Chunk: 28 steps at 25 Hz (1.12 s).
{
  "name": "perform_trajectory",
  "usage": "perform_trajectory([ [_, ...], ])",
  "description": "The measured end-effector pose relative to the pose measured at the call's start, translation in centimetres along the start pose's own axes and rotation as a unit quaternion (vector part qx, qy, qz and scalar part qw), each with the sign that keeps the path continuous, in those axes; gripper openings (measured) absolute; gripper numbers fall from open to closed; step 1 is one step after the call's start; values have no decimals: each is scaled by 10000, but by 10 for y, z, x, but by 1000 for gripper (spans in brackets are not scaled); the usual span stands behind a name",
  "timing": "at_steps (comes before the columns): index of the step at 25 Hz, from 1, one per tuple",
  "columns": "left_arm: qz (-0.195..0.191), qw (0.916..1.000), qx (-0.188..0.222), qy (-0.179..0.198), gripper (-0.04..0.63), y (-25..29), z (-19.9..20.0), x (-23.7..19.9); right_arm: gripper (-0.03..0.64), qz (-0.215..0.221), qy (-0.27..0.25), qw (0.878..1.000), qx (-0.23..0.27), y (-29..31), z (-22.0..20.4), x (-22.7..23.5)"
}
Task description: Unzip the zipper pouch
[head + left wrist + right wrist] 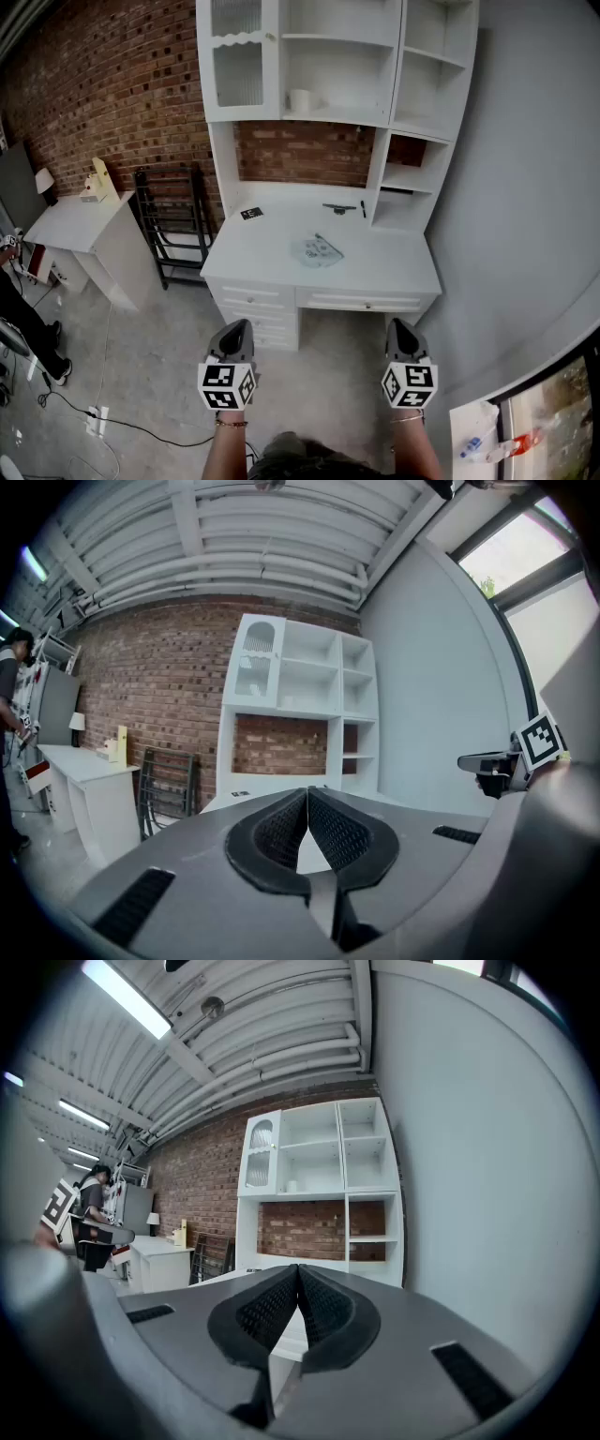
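Observation:
A pale zipper pouch lies flat near the middle of the white desk. Both grippers are held well short of the desk, above the floor. My left gripper is shut with nothing between its jaws, its tips meeting in the left gripper view. My right gripper is shut and empty too, tips together in the right gripper view. Both point level toward the desk. The pouch does not show in either gripper view.
A white hutch with shelves rises over the desk against a brick wall. Small dark items and a black card lie at the desk's back. A black rack and a white side table stand left. A person stands far left.

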<state>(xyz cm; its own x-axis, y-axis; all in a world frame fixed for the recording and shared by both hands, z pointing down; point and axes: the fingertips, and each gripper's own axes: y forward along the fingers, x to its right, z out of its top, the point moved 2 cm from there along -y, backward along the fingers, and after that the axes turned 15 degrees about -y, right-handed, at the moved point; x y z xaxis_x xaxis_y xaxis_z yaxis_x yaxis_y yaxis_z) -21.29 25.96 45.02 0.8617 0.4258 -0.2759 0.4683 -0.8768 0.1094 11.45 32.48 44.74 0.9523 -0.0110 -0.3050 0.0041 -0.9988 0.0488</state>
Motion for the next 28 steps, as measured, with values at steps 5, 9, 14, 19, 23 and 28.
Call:
perform_trajectory([
  [5,-69,10000,-18,17,3,-1,0,3,0,144,10,9999,77,3,5,-9],
  [9,-144,9999,-31,75,3,-2,-2,8,0,208,8,9997,97,4,6,-13],
  [14,-248,9997,16,15,3,-6,-4,9,0,256,142,9995,111,1,4,-17],
  [19,-290,9993,195,-147,5,-12,-2,12,0,249,250,9992,197,-5,2,-17],
  [23,-296,9993,151,-140,5,-14,-2,13,3,172,311,9992,175,-7,1,-12],
  [28,-353,9990,136,-230,124,-18,-3,15,144,434,446,9977,251,-5,0,-17],
])
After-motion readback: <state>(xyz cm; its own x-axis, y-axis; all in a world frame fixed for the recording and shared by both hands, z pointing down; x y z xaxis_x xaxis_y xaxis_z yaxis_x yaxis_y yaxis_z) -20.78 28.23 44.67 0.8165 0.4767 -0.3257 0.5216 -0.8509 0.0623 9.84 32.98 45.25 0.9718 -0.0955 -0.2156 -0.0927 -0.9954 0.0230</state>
